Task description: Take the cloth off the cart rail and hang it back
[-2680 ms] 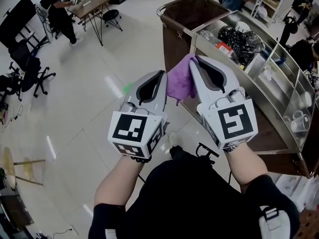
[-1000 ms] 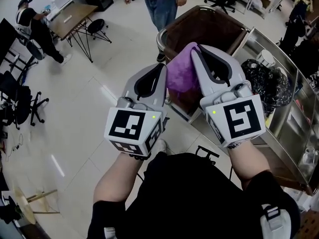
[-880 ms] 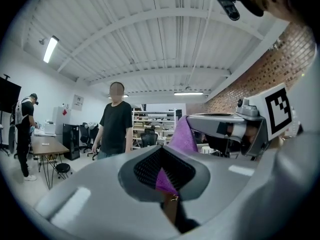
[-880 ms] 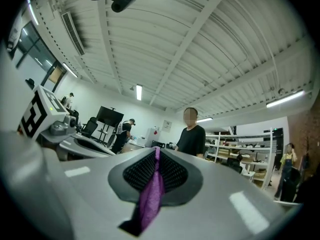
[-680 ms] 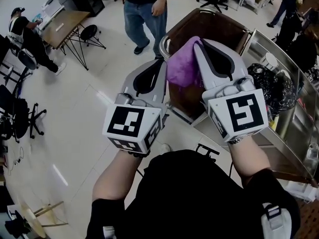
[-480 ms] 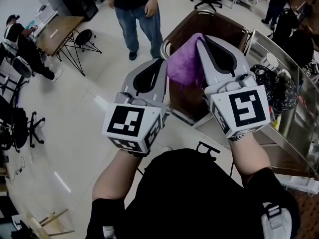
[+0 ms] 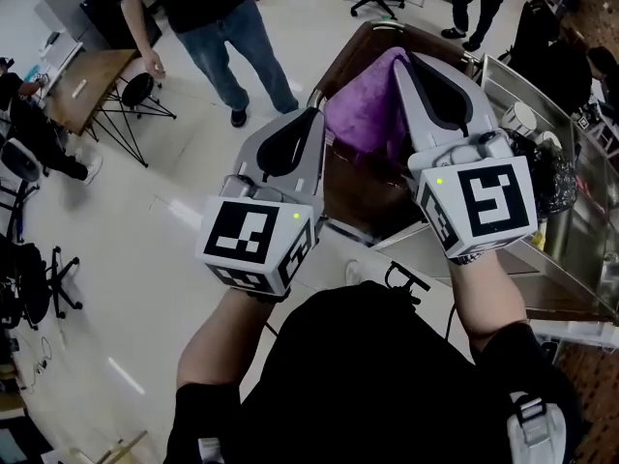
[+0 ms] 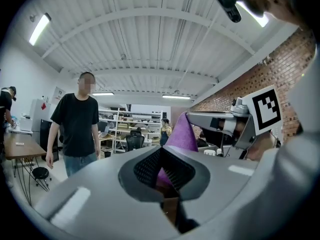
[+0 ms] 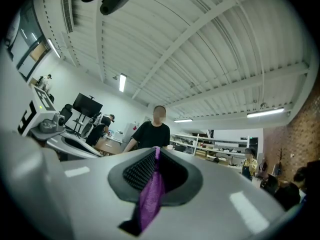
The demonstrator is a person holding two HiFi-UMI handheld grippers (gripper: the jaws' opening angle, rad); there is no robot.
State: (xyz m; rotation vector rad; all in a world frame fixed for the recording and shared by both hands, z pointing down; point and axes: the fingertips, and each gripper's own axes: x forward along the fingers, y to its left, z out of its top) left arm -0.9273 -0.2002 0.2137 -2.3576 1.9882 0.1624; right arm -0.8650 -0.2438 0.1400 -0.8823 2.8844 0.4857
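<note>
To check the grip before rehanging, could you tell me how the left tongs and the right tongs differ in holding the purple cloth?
The left tongs stop near the edge of the cart; the right tongs reach farther, over it. The cloth rises past the left tongs as a peak, but trails back through the right tongs as a strip. Both are shut on the cloth.

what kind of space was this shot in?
Probably an open-plan lab or workshop office: a brick wall, stocked shelving racks at the back, a desk and rolling office chair, and a steel cart.
</note>
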